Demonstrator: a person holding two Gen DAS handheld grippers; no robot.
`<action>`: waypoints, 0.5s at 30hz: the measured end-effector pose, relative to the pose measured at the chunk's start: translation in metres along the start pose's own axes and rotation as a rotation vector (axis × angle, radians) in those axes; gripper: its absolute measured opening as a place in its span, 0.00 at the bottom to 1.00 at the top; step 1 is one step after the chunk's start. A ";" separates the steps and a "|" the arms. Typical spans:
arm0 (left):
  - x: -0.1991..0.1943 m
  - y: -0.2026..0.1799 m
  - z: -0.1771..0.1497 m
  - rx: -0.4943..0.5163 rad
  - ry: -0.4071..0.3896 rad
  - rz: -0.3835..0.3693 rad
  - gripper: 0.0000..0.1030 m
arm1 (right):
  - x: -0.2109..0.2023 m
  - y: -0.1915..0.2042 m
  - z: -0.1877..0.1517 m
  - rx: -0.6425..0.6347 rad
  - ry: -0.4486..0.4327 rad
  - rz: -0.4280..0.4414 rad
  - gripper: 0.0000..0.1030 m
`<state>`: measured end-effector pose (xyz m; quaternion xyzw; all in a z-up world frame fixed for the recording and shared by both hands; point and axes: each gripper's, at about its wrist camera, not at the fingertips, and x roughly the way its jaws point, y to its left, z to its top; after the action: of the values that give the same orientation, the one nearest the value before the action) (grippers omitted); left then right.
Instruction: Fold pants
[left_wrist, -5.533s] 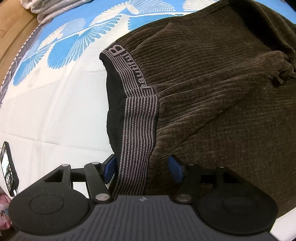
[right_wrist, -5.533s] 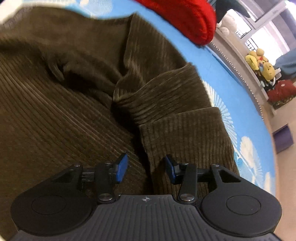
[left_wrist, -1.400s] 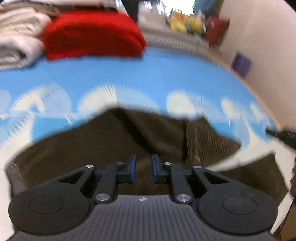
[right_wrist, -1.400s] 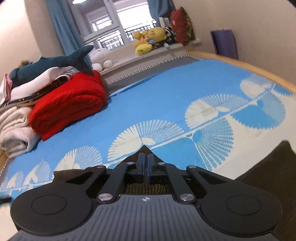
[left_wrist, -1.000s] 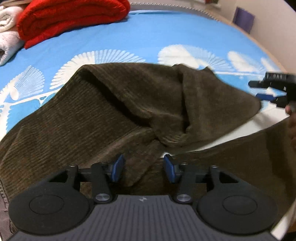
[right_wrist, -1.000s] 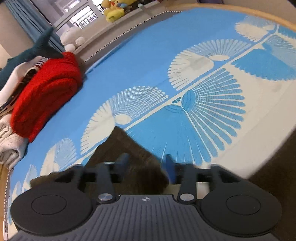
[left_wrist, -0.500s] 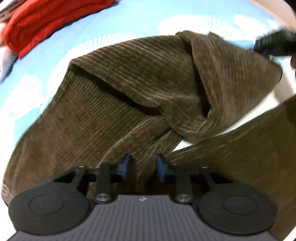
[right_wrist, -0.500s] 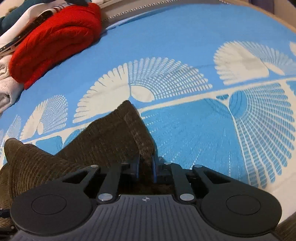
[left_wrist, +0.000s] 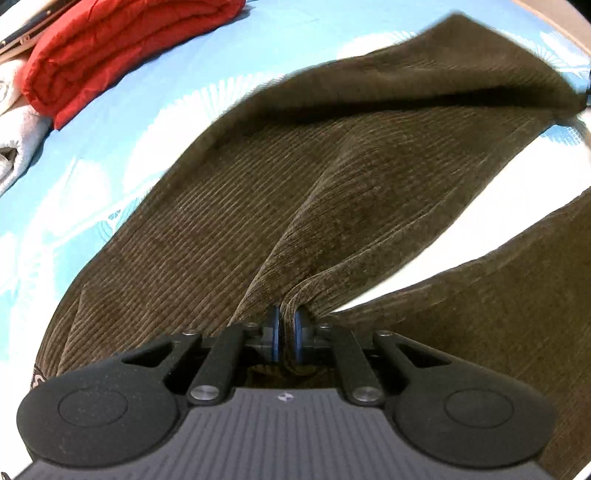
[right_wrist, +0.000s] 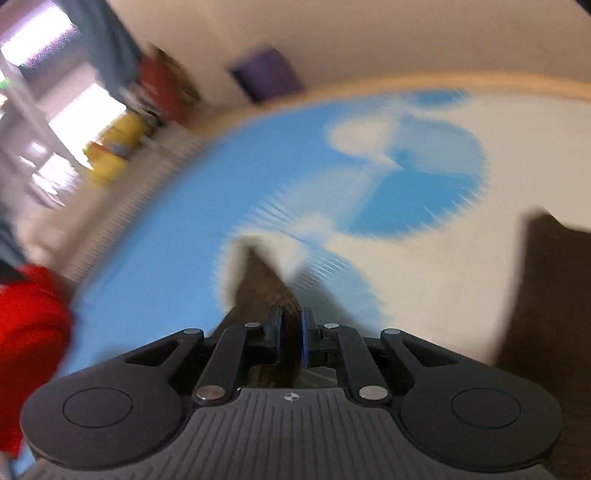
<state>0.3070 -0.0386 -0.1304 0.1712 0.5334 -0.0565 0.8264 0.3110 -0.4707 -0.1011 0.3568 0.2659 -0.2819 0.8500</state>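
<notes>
The brown corduroy pants (left_wrist: 295, 166) lie spread over the blue and white bed sheet (left_wrist: 74, 166). One leg is pulled taut toward the upper right of the left wrist view. My left gripper (left_wrist: 286, 317) points steeply down, and its jaws are closing, with the blue pads pinching a ridge of that leg's fabric. In the blurred right wrist view, my right gripper (right_wrist: 290, 317) grips a thick end of the pants (right_wrist: 258, 284) between its pads while its jaws are opening slightly. More brown fabric (right_wrist: 546, 295) lies at the right edge.
A folded red blanket (left_wrist: 110, 48) and pale folded laundry (left_wrist: 18, 147) sit at the far left of the bed. The right wrist view shows the red blanket (right_wrist: 26, 350), a window (right_wrist: 55, 129), yellow plush toys (right_wrist: 114, 147) and a purple box (right_wrist: 266, 77) by the wall.
The left jaws have closed on a fold of the pants leg. The right gripper, gripping the leg's end, has swung fast and its view has blurred. The leg is now stretched out.
</notes>
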 end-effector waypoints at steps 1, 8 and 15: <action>-0.001 0.000 -0.001 0.002 0.002 -0.002 0.08 | 0.013 -0.010 -0.002 0.016 0.075 -0.028 0.15; -0.012 -0.008 -0.005 0.053 0.017 -0.027 0.08 | 0.046 -0.039 0.002 0.116 0.173 0.057 0.39; -0.024 -0.001 -0.016 0.115 0.028 -0.052 0.08 | 0.069 -0.041 0.017 0.092 0.195 0.182 0.40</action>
<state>0.2828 -0.0364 -0.1152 0.2051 0.5450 -0.1062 0.8060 0.3363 -0.5278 -0.1548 0.4439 0.3007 -0.1796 0.8248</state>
